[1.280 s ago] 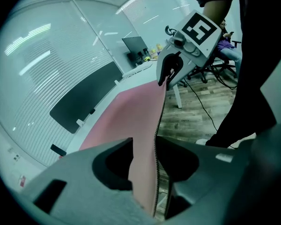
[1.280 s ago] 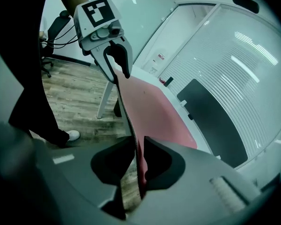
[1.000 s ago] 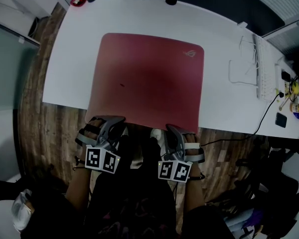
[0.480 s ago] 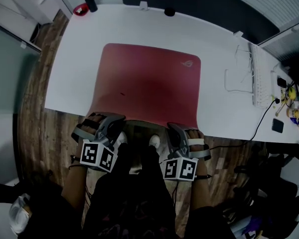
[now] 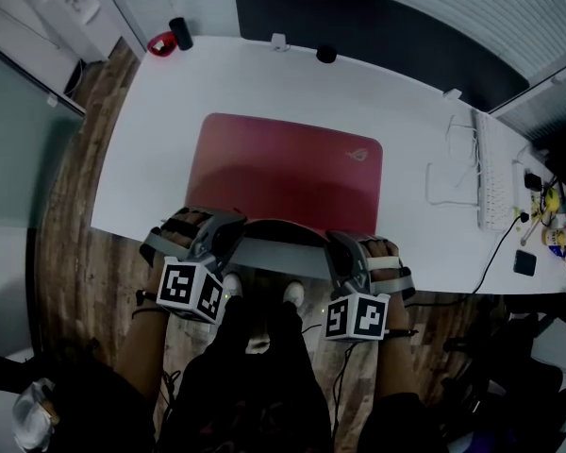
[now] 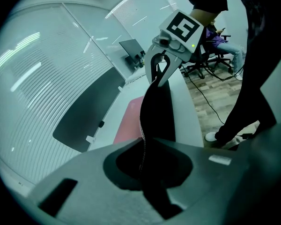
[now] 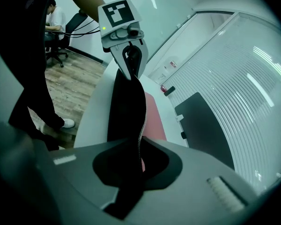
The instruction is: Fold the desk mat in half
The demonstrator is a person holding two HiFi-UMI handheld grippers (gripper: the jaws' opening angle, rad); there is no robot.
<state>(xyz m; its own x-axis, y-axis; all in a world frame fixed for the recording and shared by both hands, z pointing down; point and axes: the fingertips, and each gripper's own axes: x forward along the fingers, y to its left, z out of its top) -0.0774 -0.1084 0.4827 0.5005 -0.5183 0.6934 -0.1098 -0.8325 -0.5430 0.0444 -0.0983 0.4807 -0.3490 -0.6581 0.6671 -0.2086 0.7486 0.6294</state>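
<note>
**Inspector:** Report the pose of the left hand.

**Operator:** It is lower left of centre in the head view. The forearm enters from the bottom edge. The left hand (image 5: 176, 241), strapped in, holds the left gripper (image 5: 232, 228) pointing up-frame and tilted down toward the worktop (image 5: 141, 159). Its marker cube (image 5: 191, 291) faces the camera.

**Inspector:** Jaw condition?

**Operator:** Together, clamped on the near left corner of the desk mat (image 5: 288, 168). The left gripper view shows the mat's edge pinched between the jaws.

**Inspector:** Location of the mat?

**Operator:** It is at the centre of the worktop, red face up, with a logo (image 5: 360, 154) near its upper right corner. The far portion lies flat. The near edge is raised off the worktop and spans between the two grippers, with its underside showing as a dark band.

**Inspector:** And the right hand?

**Operator:** It is lower right of centre, in a mirrored pose. The forearm enters from the bottom edge, and the right hand (image 5: 387, 260) holds the right gripper (image 5: 340, 245) pointing up-frame and tilted down. The jaws are together, clamped on the near right corner. In the right gripper view the black underside runs from the jaws away to the left gripper.

**Inspector:** Anything further right?

**Operator:** A keyboard (image 5: 495, 173) lies at the right end of the worktop, well apart from the mat.
</note>
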